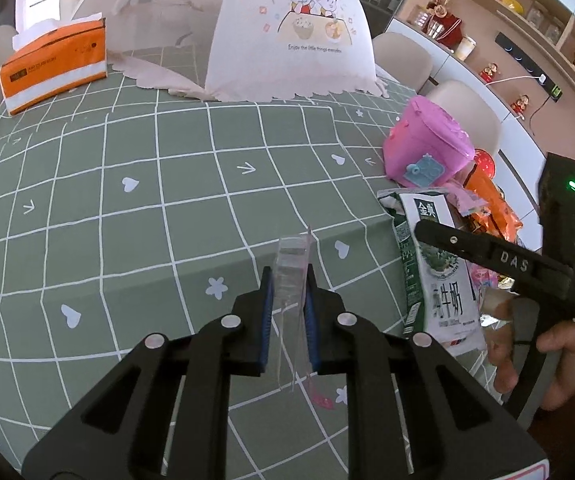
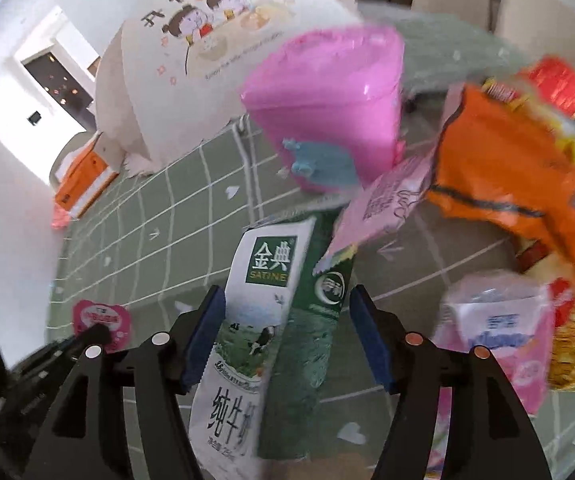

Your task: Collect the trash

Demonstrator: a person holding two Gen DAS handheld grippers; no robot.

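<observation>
My left gripper (image 1: 289,276) is shut on a clear plastic wrapper (image 1: 292,258), which stands up between the blue pads above the green checked tablecloth (image 1: 135,216). A flattened green-and-white milk carton (image 2: 263,320) lies between the fingers of my right gripper (image 2: 286,292). That gripper's jaws stand wide, the left pad close to the carton's edge and the right pad apart from it. In the left wrist view the same carton (image 1: 435,280) lies near the table's right edge, below the right gripper's body and the hand (image 1: 543,356) holding it.
A pink lidded bin (image 2: 327,100) stands just beyond the carton. Orange (image 2: 507,160) and pink (image 2: 387,200) wrappers are piled to its right, and a pink-white packet (image 2: 499,332) lies nearer. A pink foil lid (image 2: 101,320) lies left. Behind stand a mesh food cover (image 1: 287,32) and an orange tissue box (image 1: 53,64).
</observation>
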